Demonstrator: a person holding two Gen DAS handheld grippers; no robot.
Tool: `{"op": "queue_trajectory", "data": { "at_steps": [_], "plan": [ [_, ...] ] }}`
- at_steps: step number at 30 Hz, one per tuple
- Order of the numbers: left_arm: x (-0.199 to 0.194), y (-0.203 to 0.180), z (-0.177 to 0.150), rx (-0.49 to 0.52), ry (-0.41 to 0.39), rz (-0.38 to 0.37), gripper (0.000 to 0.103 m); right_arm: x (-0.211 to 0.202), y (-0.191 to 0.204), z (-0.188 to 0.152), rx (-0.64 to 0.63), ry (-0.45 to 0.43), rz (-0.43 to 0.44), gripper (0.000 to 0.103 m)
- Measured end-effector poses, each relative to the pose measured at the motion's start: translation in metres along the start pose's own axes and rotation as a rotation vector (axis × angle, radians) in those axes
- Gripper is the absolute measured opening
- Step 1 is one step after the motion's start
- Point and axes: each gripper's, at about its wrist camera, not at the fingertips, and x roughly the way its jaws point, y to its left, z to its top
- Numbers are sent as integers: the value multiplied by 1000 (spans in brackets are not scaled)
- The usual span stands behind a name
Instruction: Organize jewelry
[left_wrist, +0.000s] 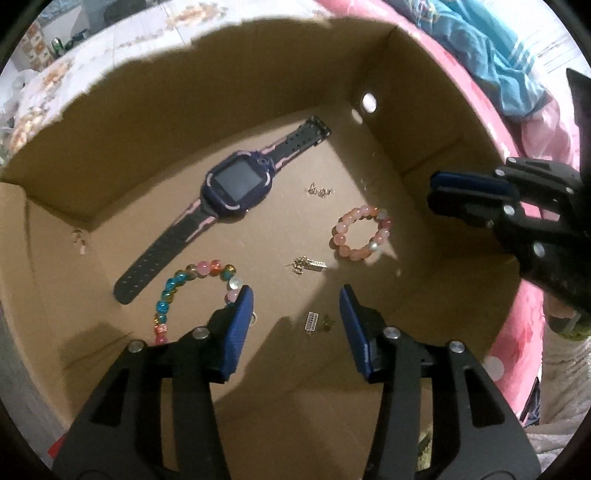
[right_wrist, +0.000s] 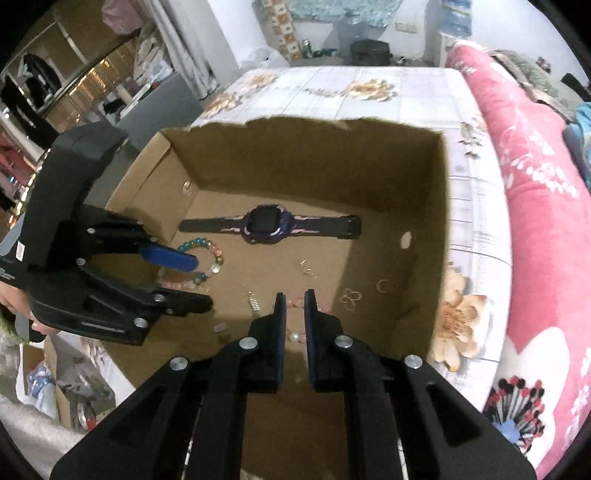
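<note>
Two hand-held grippers are hovering over a cardboard box (left_wrist: 229, 66) of jewelry. The left gripper (left_wrist: 295, 295) is hanging with its jaws released and empty — a small charm (left_wrist: 311, 322) lying just beyond the gap, the multicolored bead bracelet (left_wrist: 192, 291) beside its left pad. The right gripper (right_wrist: 294, 295) is pointing down with its jaws nearly clenched, nothing visibly held, directly over the pink bead bracelet (left_wrist: 360, 232). Farther back, the watch (left_wrist: 229, 199) is lying slantwise across the box floor — well apart from both.
</note>
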Motion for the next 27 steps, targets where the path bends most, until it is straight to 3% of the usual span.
{"op": "queue_trajectory", "data": {
  "at_steps": [3, 6, 8, 10, 12, 15, 20, 22, 23, 25, 27],
  "plan": [
    [-30, -4, -12, 13, -97, 0, 48, -28, -5, -9, 29, -87, 22, 15],
    [-73, -6, -40, 7, -245, -8, 66, -66, -19, -26, 91, -230, 24, 38],
    [-94, -1, -59, -17, -347, -4, 77, -88, -38, -47, 160, -328, -6, 44],
    [-114, 7, -79, -70, -447, 27, 85, -92, -56, -63, 234, -358, 3, 48],
    [-124, 23, -105, -183, -543, 94, 89, -79, -78, -79, 338, -328, 66, 49],
    [-113, 39, -122, -323, -558, 123, 90, -50, -93, -91, 432, -257, 156, 49],
    [-66, 62, -125, -478, -446, -35, 90, -20, -78, -89, 412, -184, 252, 50],
    [-54, 58, -124, -476, -431, -126, 90, -21, -68, -88, 380, -189, 190, 51],
    [-49, 53, -126, -475, -433, -135, 90, -23, -62, -89, 371, -184, 167, 51],
    [-50, 40, -129, -450, -448, -55, 90, -23, -55, -93, 367, -175, 159, 51],
    [-48, 32, -133, -438, -449, -28, 90, -26, -51, -101, 366, -170, 152, 51]
  ]
}}
